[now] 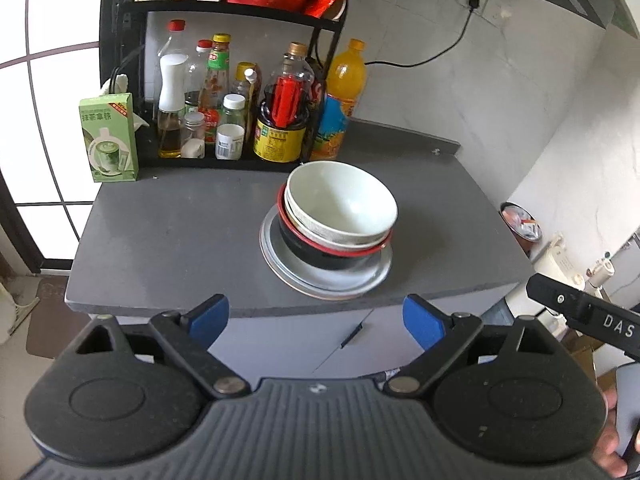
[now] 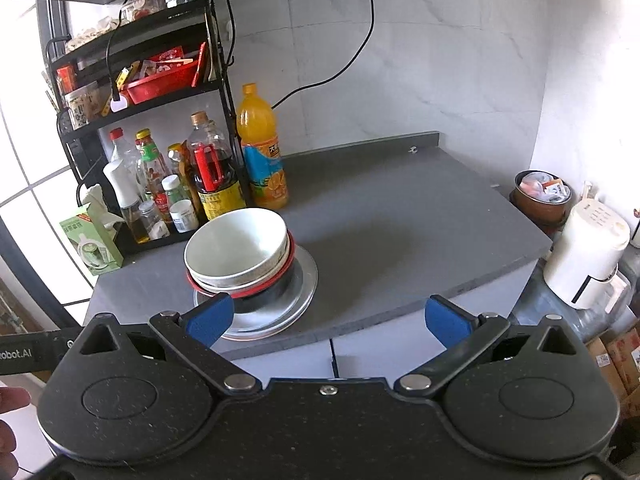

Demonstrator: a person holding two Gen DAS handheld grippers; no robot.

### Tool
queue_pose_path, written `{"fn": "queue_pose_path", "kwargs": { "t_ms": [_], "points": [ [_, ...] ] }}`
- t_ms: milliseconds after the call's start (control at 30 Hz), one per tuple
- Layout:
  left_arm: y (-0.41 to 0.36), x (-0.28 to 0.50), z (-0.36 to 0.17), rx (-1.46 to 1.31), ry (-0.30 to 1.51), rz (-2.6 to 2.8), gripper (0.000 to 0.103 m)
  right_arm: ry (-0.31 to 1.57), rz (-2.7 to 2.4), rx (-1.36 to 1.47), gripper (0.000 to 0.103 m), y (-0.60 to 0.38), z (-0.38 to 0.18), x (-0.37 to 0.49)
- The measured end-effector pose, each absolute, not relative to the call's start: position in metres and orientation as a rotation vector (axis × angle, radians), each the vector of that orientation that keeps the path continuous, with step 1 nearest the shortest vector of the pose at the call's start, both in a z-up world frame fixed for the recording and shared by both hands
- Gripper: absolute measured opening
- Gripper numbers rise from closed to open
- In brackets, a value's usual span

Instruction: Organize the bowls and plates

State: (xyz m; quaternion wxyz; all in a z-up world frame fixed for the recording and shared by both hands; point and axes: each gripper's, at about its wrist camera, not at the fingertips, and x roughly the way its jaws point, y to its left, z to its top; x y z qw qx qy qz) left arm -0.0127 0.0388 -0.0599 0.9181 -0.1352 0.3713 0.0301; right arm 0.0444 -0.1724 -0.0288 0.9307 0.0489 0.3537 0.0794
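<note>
Grey countertop, white bowl nested in red-rimmed black bowl on stacked plates, left gripper and right gripper both spread wide, empty

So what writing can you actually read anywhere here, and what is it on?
"DAS": on the right gripper's black bar, cut off by the frame edge.
"obot.AI": on the left gripper's black bar, also cut off.
Green box: Chinese characters, too blurred to read with confidence.
Orange bottle: label print too blurred.
Sauce bottles: labels too small to read.
</note>
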Motion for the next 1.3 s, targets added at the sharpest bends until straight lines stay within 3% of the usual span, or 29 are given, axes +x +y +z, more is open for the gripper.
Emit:
{"fn": "queue_pose_path", "kwargs": {
  "t_ms": [500, 1300],
  "points": [
    [0.022, -0.033, -0.028, -0.184, 0.719, 0.029, 0.093, 0.750, 0.188, 0.098, 0.103, -0.183, -0.013, 0.021],
    [-0.007, -0.069, -0.023, -0.111, 0.718, -0.010, 0.093, 0.780, 0.141, 0.080, 0.103, -0.195, -0.016, -0.003]
  ]
}}
